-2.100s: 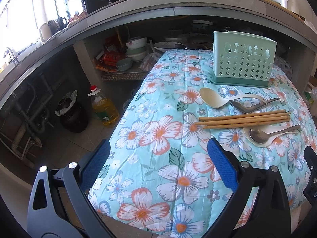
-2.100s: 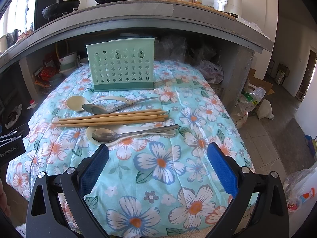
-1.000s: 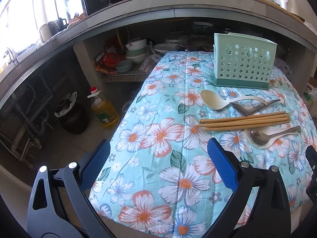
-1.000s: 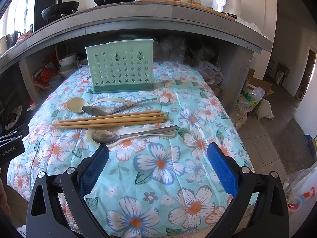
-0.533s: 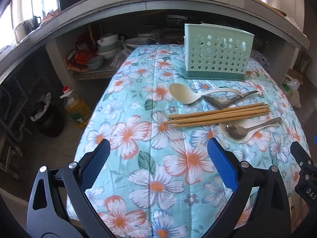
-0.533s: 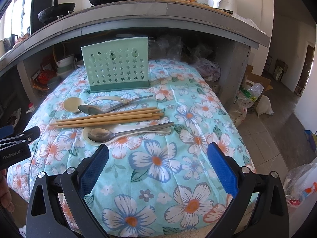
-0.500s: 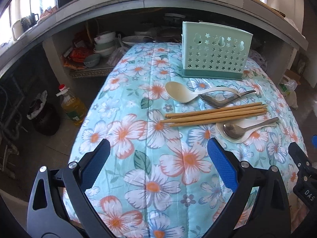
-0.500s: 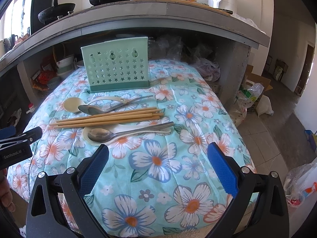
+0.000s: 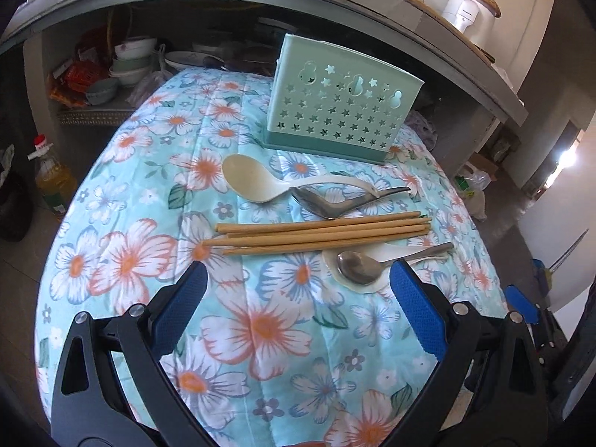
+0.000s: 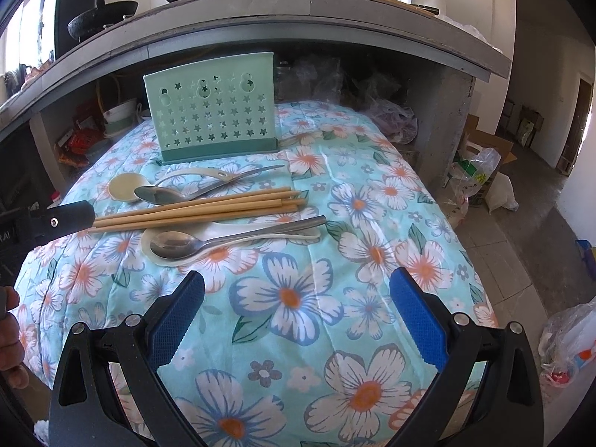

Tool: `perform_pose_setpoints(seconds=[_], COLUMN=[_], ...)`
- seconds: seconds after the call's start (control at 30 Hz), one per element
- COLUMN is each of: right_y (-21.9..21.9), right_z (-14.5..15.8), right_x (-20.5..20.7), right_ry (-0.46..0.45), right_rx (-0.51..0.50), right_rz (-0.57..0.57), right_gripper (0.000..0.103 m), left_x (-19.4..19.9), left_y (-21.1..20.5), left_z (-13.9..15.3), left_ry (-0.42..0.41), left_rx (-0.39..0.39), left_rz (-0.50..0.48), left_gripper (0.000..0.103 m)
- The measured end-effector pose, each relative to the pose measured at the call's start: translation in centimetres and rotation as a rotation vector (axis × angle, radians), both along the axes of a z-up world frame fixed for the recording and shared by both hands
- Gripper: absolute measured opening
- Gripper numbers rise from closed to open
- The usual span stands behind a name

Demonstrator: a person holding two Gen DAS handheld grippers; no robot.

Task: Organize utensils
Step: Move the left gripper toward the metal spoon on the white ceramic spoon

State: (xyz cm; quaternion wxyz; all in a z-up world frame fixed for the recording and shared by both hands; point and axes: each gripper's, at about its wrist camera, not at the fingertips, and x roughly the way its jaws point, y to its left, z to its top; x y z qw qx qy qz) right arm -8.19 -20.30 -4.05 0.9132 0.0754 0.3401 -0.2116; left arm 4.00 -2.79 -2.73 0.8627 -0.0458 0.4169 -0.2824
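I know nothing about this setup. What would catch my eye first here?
The loud floral cloth covering the table, most likely. Laid out in the middle of it are wooden chopsticks with spoons on either side, a metal spoon resting on a white one nearest the camera. Behind them stands a mint-green holder punched with stars, and both grippers hang open in front.
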Motion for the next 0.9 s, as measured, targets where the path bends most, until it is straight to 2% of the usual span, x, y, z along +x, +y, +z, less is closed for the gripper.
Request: perform_pose_setpoints(seconds=[0.17,0.3,0.4,0.43,0.5,0.53,0.7,0.77,0.9], right_y=[-0.6,-1.2,-1.8,-2.0,-2.5,-2.7,-3.2,-3.3,-3.4], right_z=[-1.0,-2.1,-2.8,-2.9,-3.3,-3.4,-3.9,-4.1,-4.3], right_x=[0.2,0.5,0.8,1.0,1.2,1.2,1.7,1.8,1.9], right_ry=[-0.001,0.012,0.026,0.032,0.039,0.040,0.053,0.055,0.057], right_rx=[0.007,0.039,0.095,0.105,0.124,0.133,0.157,0.157,0.162], right_rz=[0.015,0.046,0.070,0.070,0.068,0.066,0.064,0.067,0.072], right_gripper=[0.097,0.097,0.097,0.097,0.097,0.097,0.097,0.097,0.097], left_x=[1.1,1.2,0.7,0.5,0.1,0.1,0.2,0.4,1.3], left_y=[-0.6,-1.6,-2.8,-3.3,-4.4,-5.0,-7.0,-7.4,-7.6], left_z=[-1.0,-0.8,-0.3,-0.1,0.1,0.0,-0.7,-1.3,-2.7], left_ry=[0.072,0.026,-0.028,-0.047,-0.069,-0.072,-0.052,-0.041,0.038], left_rx=[-0.026,0.012,0.027,0.031,0.054,0.063,0.115,0.151,0.183], left_rz=[0.003,-0.033,-0.097,-0.124,-0.177,-0.199,-0.273,-0.277,-0.278], left_gripper=[0.094,0.094,0.092,0.089,0.073,0.069,0.044,0.039,0.027])
